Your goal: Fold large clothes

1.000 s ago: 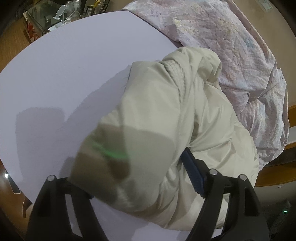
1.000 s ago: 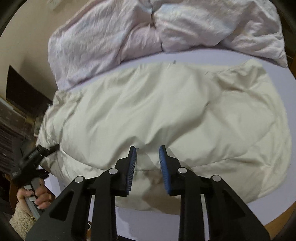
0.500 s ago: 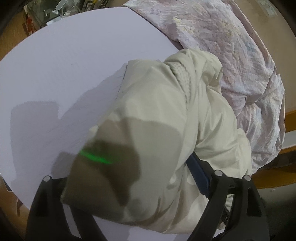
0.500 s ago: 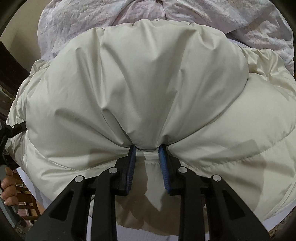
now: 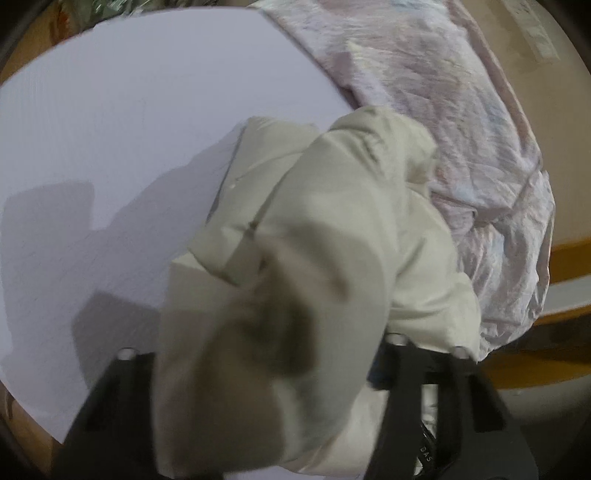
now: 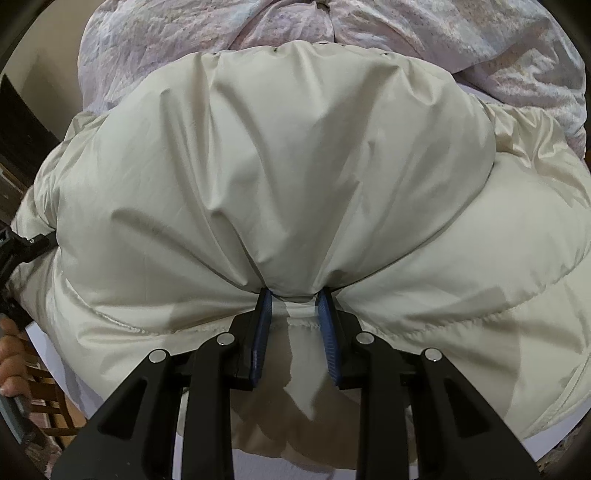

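Note:
A cream puffy jacket [image 6: 295, 177] lies on the pale lilac table [image 5: 110, 129]. My right gripper [image 6: 293, 295] is shut on the jacket's hem and holds a big fold of it lifted over the rest. In the left wrist view the jacket [image 5: 332, 229] bunches up over my left gripper [image 5: 258, 354], which grips a thick wad of it; the fingertips are buried in blurred fabric. The left gripper and the hand holding it also show at the left edge of the right wrist view [image 6: 18, 251].
A crumpled pink-white quilt [image 5: 461, 110] lies along the table's far side, touching the jacket; it also fills the top of the right wrist view [image 6: 443, 33]. A wooden chair [image 6: 44, 387] stands below the table's left edge. Bare tabletop stretches left of the jacket.
My right gripper closed on the hem and lifted the near half up and over, toward the quilt. My left gripper raised its bunched part and carried it forward over the jacket.

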The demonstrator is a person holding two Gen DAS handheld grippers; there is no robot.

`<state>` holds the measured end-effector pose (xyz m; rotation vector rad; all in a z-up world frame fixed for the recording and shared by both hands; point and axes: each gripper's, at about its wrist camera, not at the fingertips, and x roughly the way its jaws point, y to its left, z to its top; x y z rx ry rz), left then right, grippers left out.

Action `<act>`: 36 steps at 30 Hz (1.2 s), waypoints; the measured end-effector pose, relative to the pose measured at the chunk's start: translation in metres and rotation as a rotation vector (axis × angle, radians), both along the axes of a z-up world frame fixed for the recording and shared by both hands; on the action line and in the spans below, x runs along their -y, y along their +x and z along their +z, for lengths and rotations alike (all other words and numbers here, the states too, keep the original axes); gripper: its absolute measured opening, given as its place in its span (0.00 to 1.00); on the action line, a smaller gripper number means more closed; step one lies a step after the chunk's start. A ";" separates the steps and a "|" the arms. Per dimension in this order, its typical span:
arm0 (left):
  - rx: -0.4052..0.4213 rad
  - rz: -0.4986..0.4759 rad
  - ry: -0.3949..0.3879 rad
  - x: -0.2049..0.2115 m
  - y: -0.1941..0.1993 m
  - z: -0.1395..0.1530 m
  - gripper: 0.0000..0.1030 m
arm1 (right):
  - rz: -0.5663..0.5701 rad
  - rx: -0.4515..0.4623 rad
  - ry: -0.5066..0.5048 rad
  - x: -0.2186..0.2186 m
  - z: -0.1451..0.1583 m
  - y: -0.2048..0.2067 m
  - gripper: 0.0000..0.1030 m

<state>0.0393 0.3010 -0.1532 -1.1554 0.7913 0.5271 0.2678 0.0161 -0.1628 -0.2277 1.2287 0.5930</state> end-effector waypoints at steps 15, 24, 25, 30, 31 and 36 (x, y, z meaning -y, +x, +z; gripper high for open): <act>0.170 -0.171 0.161 0.041 0.025 0.095 0.25 | -0.003 0.047 -0.025 -0.009 -0.001 -0.012 0.27; 0.296 -0.359 0.242 0.102 0.062 0.149 0.26 | -0.009 -0.002 0.033 0.005 -0.003 -0.003 0.28; 0.308 -0.380 0.242 0.109 0.067 0.152 0.26 | -0.010 -0.007 0.041 0.007 -0.003 -0.002 0.28; 0.308 -0.443 0.267 0.140 0.083 0.158 0.31 | 0.003 -0.035 0.076 0.017 -0.001 0.004 0.27; 0.306 -0.453 0.275 0.145 0.086 0.158 0.31 | 0.003 -0.044 0.082 0.021 0.001 0.006 0.28; 0.311 -0.502 0.291 0.169 0.096 0.164 0.32 | -0.024 -0.089 0.144 0.055 0.008 0.018 0.28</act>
